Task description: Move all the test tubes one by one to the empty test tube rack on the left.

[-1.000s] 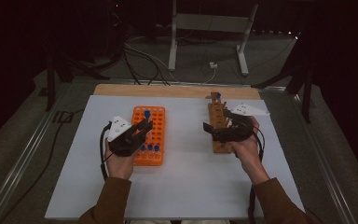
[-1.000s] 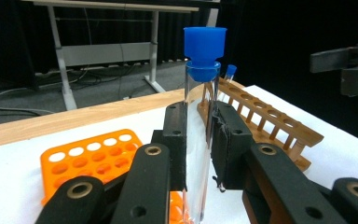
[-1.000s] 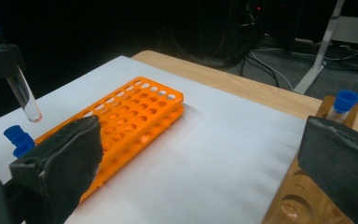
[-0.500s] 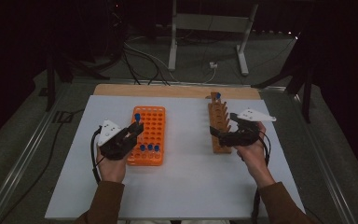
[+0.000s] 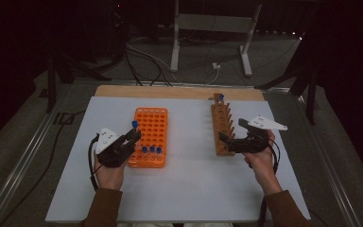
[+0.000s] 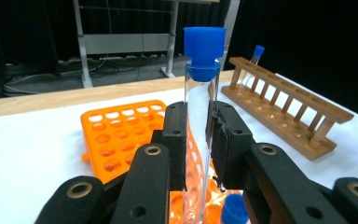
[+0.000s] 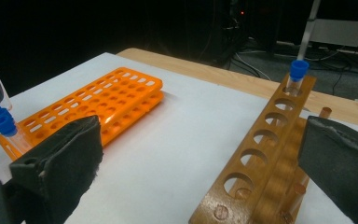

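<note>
In the left gripper view the lower end of the clear test tube (image 6: 198, 140) is cut off by the frame edge, so whether its tip has entered a hole cannot be told. The left hand-held gripper (image 5: 133, 136) has its jaws clamped narrow on that tube, which stands upright with its blue cap (image 6: 204, 46) well above the pads. In the high view the tube shows as little more than a blue dot (image 5: 134, 124) just off the left edge of the orange rack (image 5: 150, 124), near its front half. Three blue-capped tubes (image 5: 151, 150) stand in the rack's near row — their glass is too dark to make out from above.

The right hand-held gripper (image 5: 231, 132) hovers with jaws spread wide and nothing between them, just beside the near end of the wooden rack (image 5: 222, 125). One capped tube (image 7: 298, 74) sits in that rack's far hole.

Compared with a second ago, both hands have drawn back toward the person and slightly outward — the left off the orange rack's middle, the right off the wooden rack.

No writing or label is readable on the racks, the tubes or the white surface (image 5: 194, 175).
</note>
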`<state>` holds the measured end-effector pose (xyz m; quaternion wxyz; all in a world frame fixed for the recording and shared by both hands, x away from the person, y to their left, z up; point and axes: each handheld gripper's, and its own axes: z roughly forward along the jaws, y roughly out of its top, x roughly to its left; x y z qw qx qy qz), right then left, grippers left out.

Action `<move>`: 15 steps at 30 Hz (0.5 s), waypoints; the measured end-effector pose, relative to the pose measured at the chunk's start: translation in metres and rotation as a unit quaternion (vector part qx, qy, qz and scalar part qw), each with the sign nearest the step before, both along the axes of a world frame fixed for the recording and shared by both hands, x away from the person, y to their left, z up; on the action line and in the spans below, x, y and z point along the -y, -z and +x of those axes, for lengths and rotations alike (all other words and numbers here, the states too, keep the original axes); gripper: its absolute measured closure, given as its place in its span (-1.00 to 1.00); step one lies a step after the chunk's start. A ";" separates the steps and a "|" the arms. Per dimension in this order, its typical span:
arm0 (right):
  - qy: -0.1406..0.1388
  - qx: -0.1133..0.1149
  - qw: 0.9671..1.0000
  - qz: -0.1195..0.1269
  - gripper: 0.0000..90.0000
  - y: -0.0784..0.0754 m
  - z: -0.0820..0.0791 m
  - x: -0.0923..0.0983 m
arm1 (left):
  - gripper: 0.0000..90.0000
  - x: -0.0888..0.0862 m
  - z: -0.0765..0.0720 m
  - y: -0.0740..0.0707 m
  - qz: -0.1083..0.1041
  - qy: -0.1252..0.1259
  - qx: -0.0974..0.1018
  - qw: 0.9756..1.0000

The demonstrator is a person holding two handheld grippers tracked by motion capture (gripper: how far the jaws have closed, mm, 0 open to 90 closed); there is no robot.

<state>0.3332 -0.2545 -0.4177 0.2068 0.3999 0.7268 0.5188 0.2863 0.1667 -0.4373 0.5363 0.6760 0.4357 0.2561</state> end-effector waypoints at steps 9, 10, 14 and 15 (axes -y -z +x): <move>0.007 -0.003 1.000 0.014 -0.99 0.005 -0.003 0.008 | 0.73 -0.006 -0.005 0.010 0.001 0.000 -0.010 1.000; 0.007 -0.003 1.000 0.014 -0.99 0.006 -0.003 0.008 | 0.73 -0.006 -0.005 0.011 0.002 -0.001 -0.012 1.000; 0.009 -0.003 1.000 0.017 -0.99 0.007 -0.004 0.009 | 0.73 -0.007 -0.007 0.016 0.004 0.001 -0.018 1.000; 0.010 -0.003 1.000 0.016 -0.99 0.007 -0.004 0.010 | 0.73 -0.007 -0.007 0.017 0.004 0.001 -0.019 1.000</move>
